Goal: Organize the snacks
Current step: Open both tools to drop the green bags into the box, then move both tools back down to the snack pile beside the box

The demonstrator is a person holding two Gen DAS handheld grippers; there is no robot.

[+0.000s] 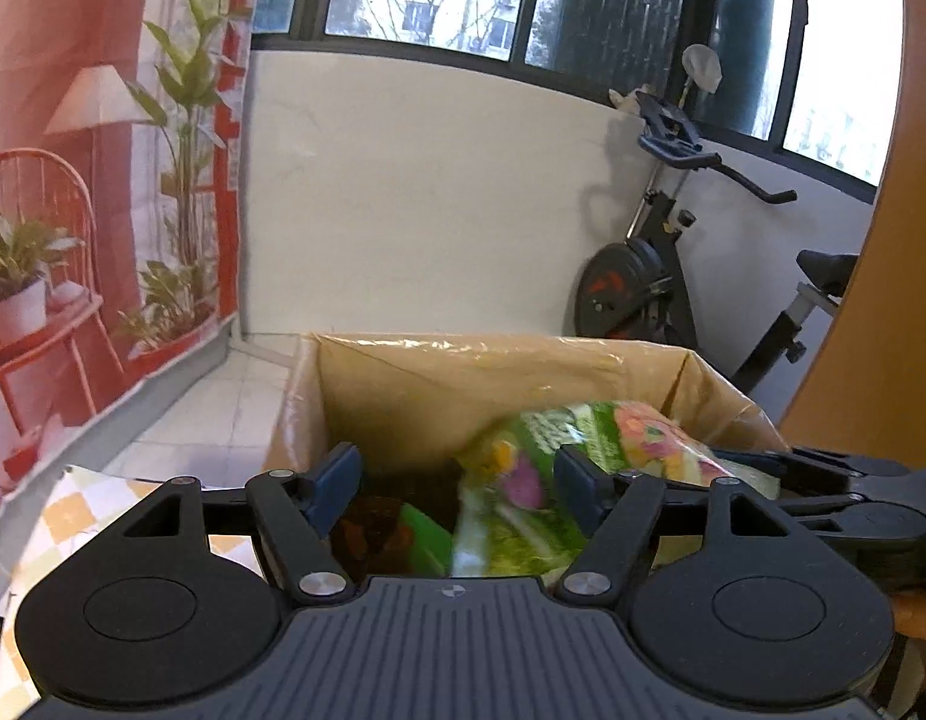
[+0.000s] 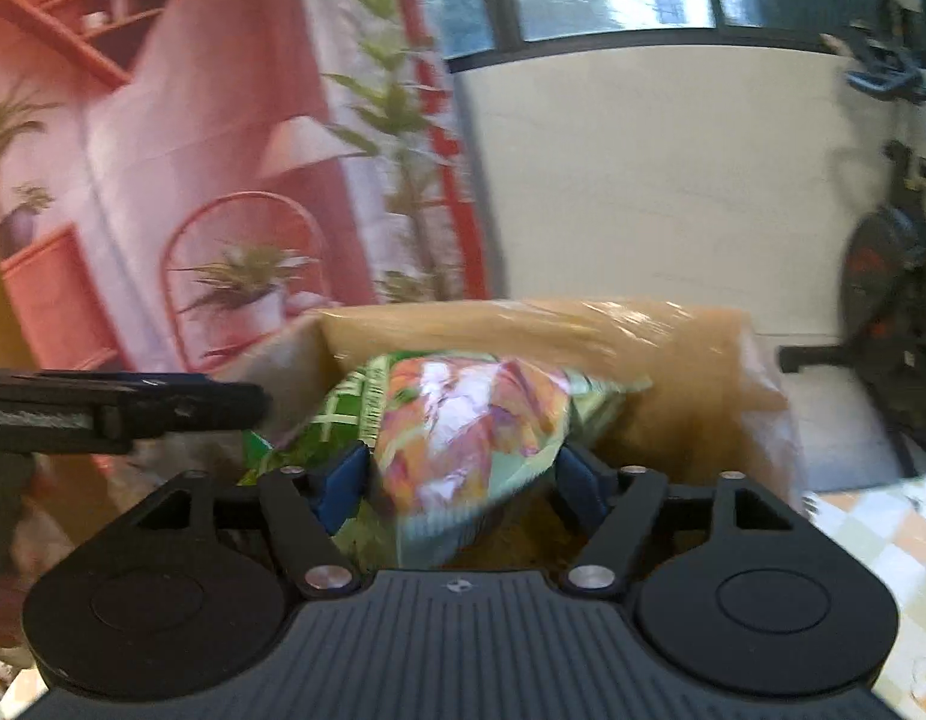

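A green snack bag (image 1: 583,450) with a bright flower print hangs blurred over the open cardboard box (image 1: 463,372). My left gripper (image 1: 456,474) is open. The bag lies against its right pad, and a gap separates it from the left pad. A dark and green packet (image 1: 396,534) lies in the box below. In the right wrist view the same bag (image 2: 463,426) sits between the blue pads of my right gripper (image 2: 459,468), which stands open around it above the box (image 2: 673,372). Each gripper shows in the other's view, the right gripper (image 1: 823,480) and the left gripper (image 2: 162,408), at opposite ends of the bag.
A checked tablecloth (image 1: 72,510) covers the table under the box, and shows again as the tablecloth (image 2: 871,528) at the right. Behind stand a white wall, an exercise bike (image 1: 643,276) and a red printed backdrop (image 1: 72,180). A wooden panel (image 1: 871,330) rises at the right.
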